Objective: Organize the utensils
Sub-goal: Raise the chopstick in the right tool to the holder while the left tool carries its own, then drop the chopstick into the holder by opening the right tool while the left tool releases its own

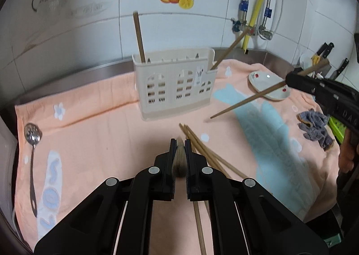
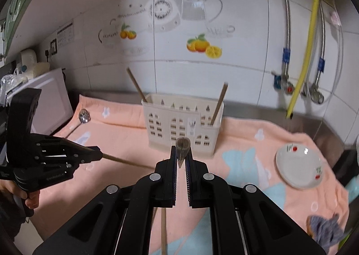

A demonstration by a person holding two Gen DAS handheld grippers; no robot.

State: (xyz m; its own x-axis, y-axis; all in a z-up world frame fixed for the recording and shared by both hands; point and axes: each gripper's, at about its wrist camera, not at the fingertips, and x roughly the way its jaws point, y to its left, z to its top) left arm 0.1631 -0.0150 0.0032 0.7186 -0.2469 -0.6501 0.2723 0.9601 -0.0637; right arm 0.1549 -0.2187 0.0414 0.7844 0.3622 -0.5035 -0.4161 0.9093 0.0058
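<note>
Your left gripper (image 1: 179, 142) was closed tight on one chopstick (image 1: 179, 160), low in the middle of the left wrist view. Your right gripper (image 2: 181, 149) was closed on another chopstick (image 2: 182, 149), low in the middle of its own view. More loose chopsticks (image 1: 208, 154) lay on the peach towel (image 1: 101, 138), just right of your left gripper. The cream holder (image 1: 175, 84) stood in the middle, with one chopstick standing at each end. A slotted spoon (image 1: 32, 138) lay at the far left. A small white dish (image 1: 268, 85) sat at the right.
</note>
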